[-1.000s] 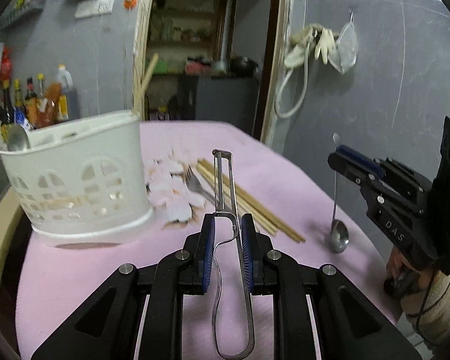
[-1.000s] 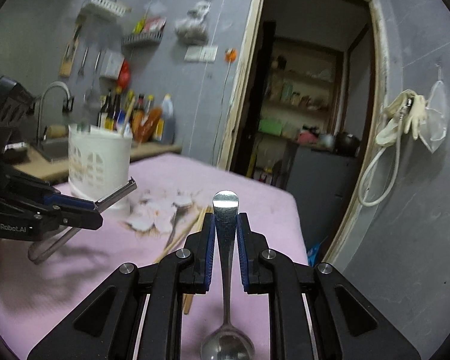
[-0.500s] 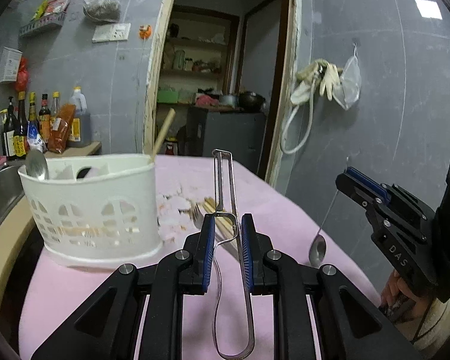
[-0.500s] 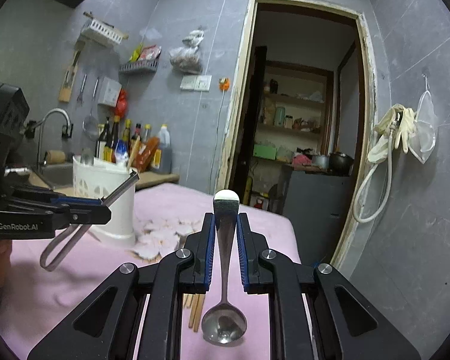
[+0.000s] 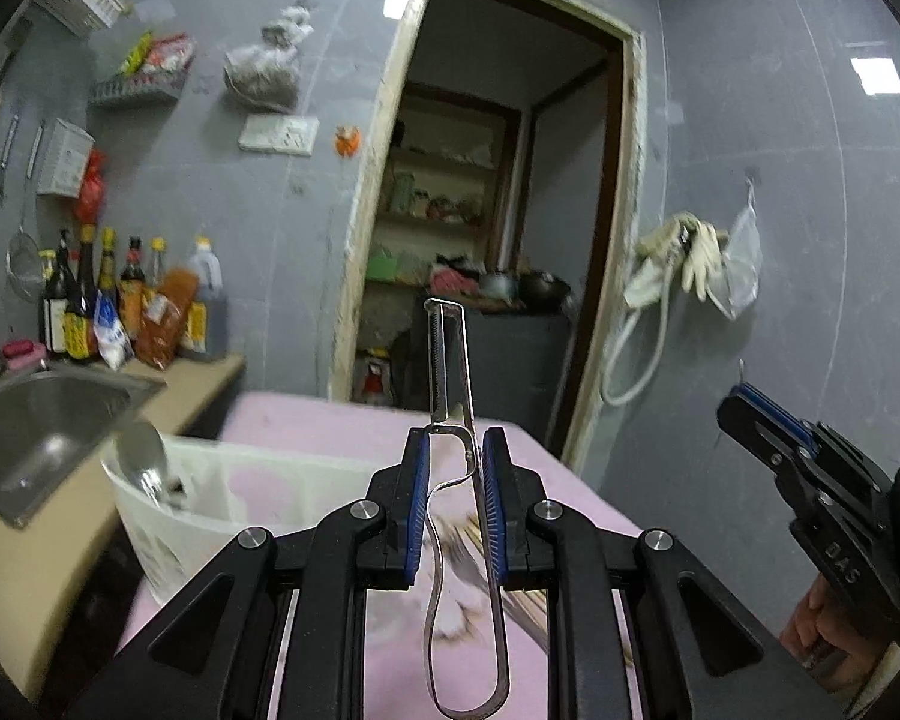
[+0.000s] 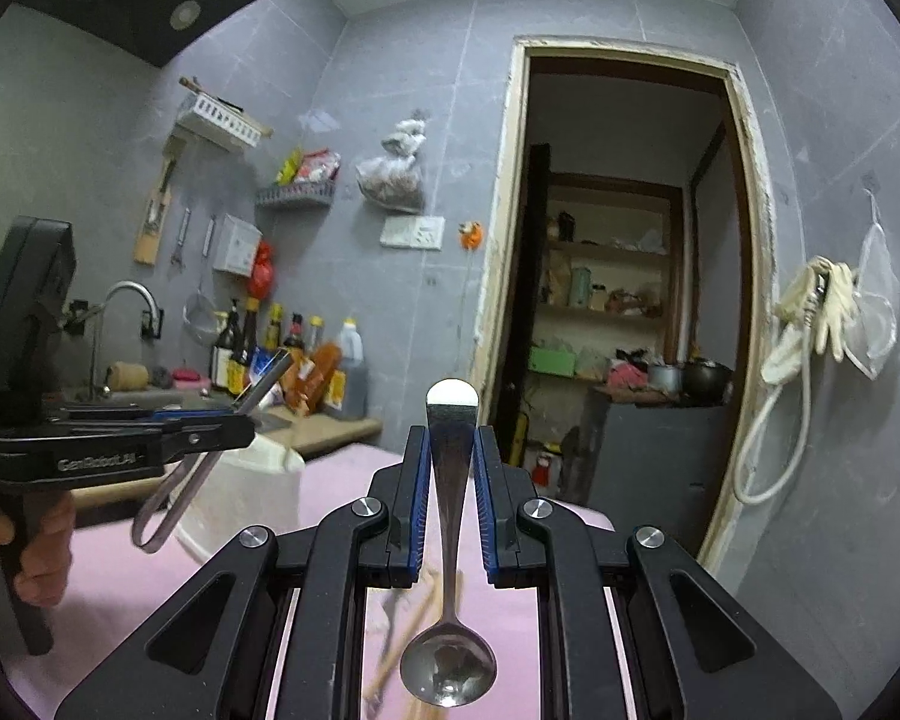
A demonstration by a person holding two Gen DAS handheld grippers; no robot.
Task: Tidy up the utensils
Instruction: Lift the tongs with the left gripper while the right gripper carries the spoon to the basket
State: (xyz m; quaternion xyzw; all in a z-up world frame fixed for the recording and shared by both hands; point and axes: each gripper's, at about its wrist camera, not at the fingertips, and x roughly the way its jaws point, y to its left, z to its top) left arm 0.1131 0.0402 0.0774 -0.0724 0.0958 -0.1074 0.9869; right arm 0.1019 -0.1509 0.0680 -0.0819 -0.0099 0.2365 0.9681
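My left gripper (image 5: 455, 450) is shut on a metal peeler (image 5: 450, 360), blade end up and forward, its wire loop handle hanging back under the jaws. My right gripper (image 6: 452, 450) is shut on a steel spoon (image 6: 450, 648), gripped by the handle with the bowl hanging low toward the camera. The white slotted utensil caddy (image 5: 222, 498) stands on the pink tablecloth (image 5: 330, 420) below and left of the peeler, with a spoon (image 5: 147, 468) leaning in it. In the right wrist view the left gripper (image 6: 234, 426) with the peeler (image 6: 168, 504) hovers over the caddy (image 6: 252, 498). Chopsticks (image 6: 411, 624) lie on the cloth below.
A steel sink (image 5: 36, 426) and sauce bottles (image 5: 108, 306) line the counter to the left. A doorway (image 5: 492, 228) opens behind the table. Gloves and a hose (image 5: 684, 264) hang on the right wall. The right gripper (image 5: 744, 414) shows at the right edge of the left view.
Both grippers have risen with their loads and tilted up; the table and caddy have sunk low in both views. The left gripper has drawn closer over the caddy. The grips are unchanged.
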